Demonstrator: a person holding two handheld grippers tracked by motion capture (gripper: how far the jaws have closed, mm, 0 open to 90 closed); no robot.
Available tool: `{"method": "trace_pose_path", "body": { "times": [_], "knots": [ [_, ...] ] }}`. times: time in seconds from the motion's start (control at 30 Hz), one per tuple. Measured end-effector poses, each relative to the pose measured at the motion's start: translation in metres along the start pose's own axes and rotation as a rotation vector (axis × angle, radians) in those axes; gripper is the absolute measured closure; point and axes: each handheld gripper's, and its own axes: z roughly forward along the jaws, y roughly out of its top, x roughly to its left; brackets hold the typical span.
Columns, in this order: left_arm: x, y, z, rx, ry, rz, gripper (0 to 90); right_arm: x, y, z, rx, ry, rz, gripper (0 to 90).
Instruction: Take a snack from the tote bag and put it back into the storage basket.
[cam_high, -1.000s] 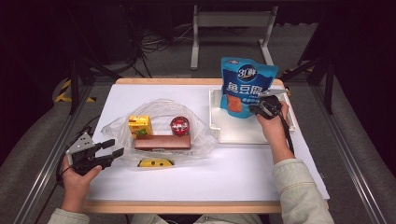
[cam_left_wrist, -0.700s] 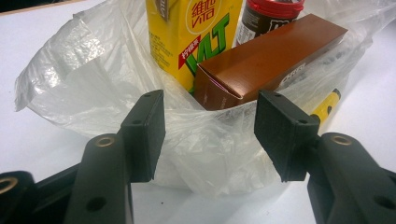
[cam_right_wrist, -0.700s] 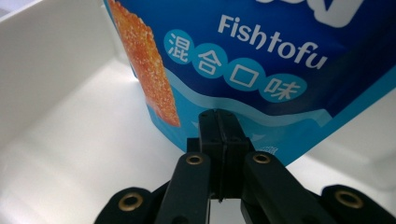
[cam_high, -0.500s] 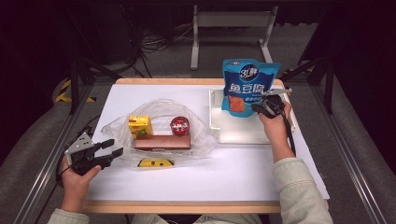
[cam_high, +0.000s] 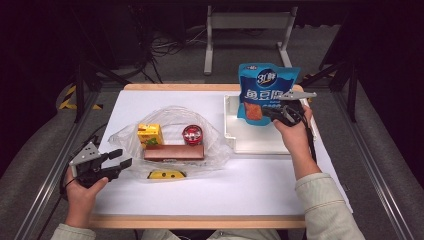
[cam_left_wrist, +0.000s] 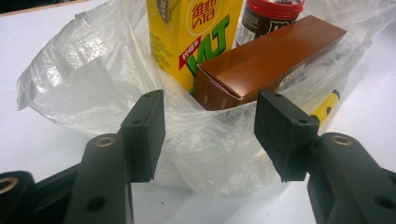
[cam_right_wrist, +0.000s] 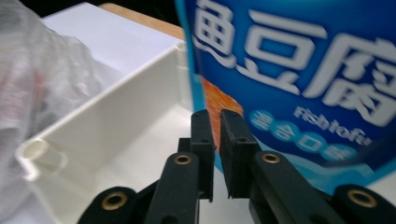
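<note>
A blue snack pouch (cam_high: 265, 90) hangs upright over the white tray (cam_high: 250, 144). My right gripper (cam_high: 274, 113) is shut on its lower edge. In the right gripper view the two jaws pinch the pouch (cam_right_wrist: 299, 70) near its orange window, above the tray (cam_right_wrist: 116, 121). My left gripper (cam_high: 119, 161) stands open at the table's left, just short of a clear plastic bag (cam_high: 215, 145). In the left gripper view the bag (cam_left_wrist: 70, 93) holds a yellow drink carton (cam_left_wrist: 191, 28), a brown box (cam_left_wrist: 266, 56) and a red-lidded jar (cam_left_wrist: 271, 14).
A small yellow packet (cam_high: 165, 174) lies at the bag's near edge, also seen as a yellow packet (cam_left_wrist: 324, 105) behind my left gripper's right jaw. The white table top (cam_high: 240, 185) is bare in front of the tray. A metal stand (cam_high: 250, 30) rises behind the table.
The pouch and my right gripper have wobbled very slightly over the tray. The left gripper and the bag have not moved.
</note>
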Motion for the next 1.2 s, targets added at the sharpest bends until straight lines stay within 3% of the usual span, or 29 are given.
{"method": "trace_pose_path", "body": {
  "times": [0.13,0.43,0.7,0.83,1.2],
  "knots": [
    [0.000,0.000,0.001,-0.002,-0.003,0.004,45.0,0.012,0.009,-0.006,-0.041,0.039,-0.003,73.0],
    [0.000,0.000,0.001,-0.004,-0.003,0.002,45.0,0.032,0.027,-0.014,-0.102,0.109,-0.020,64.6],
    [0.000,0.001,0.001,-0.011,-0.008,0.004,45.3,0.048,0.043,-0.015,-0.128,0.147,-0.050,61.1],
    [0.000,0.001,0.001,-0.008,-0.009,-0.002,45.2,0.056,0.050,-0.013,-0.130,0.192,-0.046,61.3],
    [-0.003,-0.001,-0.006,-0.018,0.000,0.014,45.3,0.093,0.075,0.004,-0.126,0.305,-0.098,56.5]
  ]
}}
